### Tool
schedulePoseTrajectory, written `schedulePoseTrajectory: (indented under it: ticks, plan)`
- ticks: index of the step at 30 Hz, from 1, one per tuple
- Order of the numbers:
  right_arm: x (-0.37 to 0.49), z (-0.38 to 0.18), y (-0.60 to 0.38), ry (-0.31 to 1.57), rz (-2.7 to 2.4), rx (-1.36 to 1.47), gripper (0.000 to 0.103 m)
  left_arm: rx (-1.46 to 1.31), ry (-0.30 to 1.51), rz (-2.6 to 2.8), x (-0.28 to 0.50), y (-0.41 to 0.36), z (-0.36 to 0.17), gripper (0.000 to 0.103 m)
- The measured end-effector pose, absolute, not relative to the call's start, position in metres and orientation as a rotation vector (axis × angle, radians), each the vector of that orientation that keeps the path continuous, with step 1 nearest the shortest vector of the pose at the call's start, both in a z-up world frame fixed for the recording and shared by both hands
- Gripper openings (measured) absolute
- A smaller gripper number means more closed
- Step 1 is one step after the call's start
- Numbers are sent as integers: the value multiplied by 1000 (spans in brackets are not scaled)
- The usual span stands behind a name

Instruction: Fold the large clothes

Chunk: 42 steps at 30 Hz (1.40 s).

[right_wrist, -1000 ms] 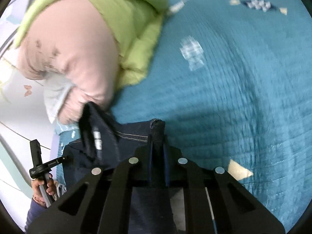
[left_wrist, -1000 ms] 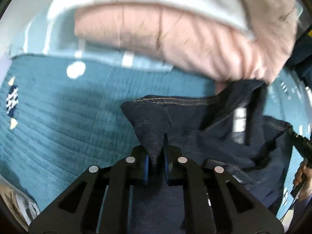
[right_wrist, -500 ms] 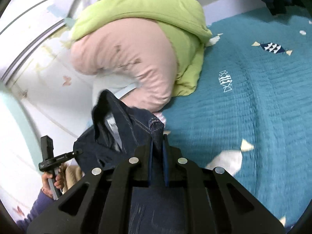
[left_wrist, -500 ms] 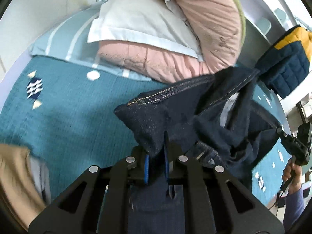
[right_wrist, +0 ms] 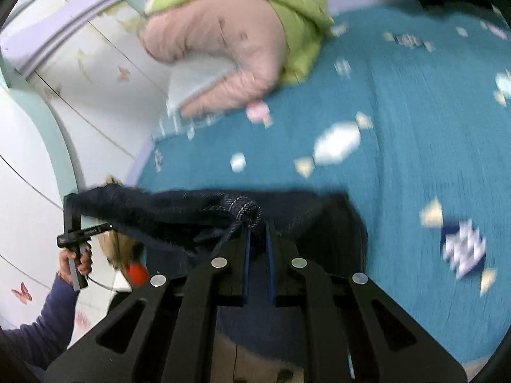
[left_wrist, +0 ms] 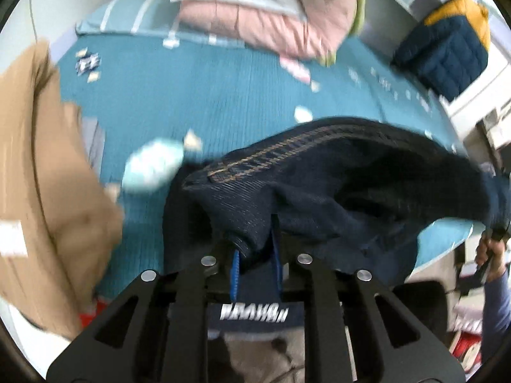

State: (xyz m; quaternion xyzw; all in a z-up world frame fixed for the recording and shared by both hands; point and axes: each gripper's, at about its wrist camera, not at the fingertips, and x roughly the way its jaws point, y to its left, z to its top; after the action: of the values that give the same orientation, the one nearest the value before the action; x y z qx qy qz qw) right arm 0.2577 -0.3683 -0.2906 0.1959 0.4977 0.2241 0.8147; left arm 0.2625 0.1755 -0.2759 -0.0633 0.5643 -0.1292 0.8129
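Observation:
Dark blue jeans (left_wrist: 335, 191) hang stretched between my two grippers above the teal bedspread (left_wrist: 207, 95). My left gripper (left_wrist: 255, 239) is shut on one corner of the waistband, whose tan stitching shows. My right gripper (right_wrist: 255, 226) is shut on the other waistband corner of the jeans (right_wrist: 179, 214). In the right wrist view my left gripper (right_wrist: 72, 223) holds the far end at the left. In the left wrist view the hand on my right gripper (left_wrist: 491, 252) shows at the right edge. Both views are motion-blurred.
A pink and green duvet with a white pillow (left_wrist: 281, 9) is piled at the head of the bed (right_wrist: 223, 41). A tan garment (left_wrist: 35, 159) lies at the left. A navy and yellow quilted jacket (left_wrist: 447, 44) sits at the far right.
Both grippers have pulled back from the pillows toward the near bed edge and spread apart. The jeans' waistband has drawn out taut between them.

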Motion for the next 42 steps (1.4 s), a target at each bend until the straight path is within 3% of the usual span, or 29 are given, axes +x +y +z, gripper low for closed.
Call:
schedulePoseTrajectory:
  ticks: [4, 7, 9, 10, 13, 16, 19, 22, 24, 27, 29, 35, 42]
  plan:
    - [224, -334, -370, 1177, 404, 395, 13, -75, 1307, -281, 230, 175, -311, 28]
    - [209, -360, -380, 1263, 316, 424, 16, -14, 1361, -270, 208, 173, -331, 30]
    - [199, -363, -389, 1258, 271, 455, 17, 44, 1370, -235, 200, 173, -335, 41]
    - [194, -358, -394, 1240, 254, 462, 18, 50, 1371, -216, 196, 175, -333, 55]
    - [181, -331, -398, 1157, 227, 446, 28, 16, 1317, -211, 183, 185, -312, 57]
    - [176, -305, -385, 1072, 261, 396, 35, -29, 1227, -171, 172, 194, -287, 72]
    - [182, -300, -358, 1047, 313, 372, 35, -97, 1152, -109, 170, 202, -270, 75]
    - [195, -315, -331, 1051, 341, 372, 35, -189, 1123, -62, 172, 210, -271, 83]
    - [208, -342, -314, 1103, 305, 365, 32, -206, 1155, -41, 177, 210, -283, 83]
    - [226, -409, -310, 1304, 161, 413, 16, -218, 1200, -11, 187, 208, -306, 83]
    - [226, -429, -319, 1316, 134, 504, 10, -253, 1237, 19, 193, 214, -325, 83]
    - [220, -378, -294, 1197, 178, 442, 14, -360, 1241, 70, 196, 237, -361, 83]
    - [244, -345, -194, 1093, 421, 432, 14, -433, 1205, 83, 205, 246, -375, 83]
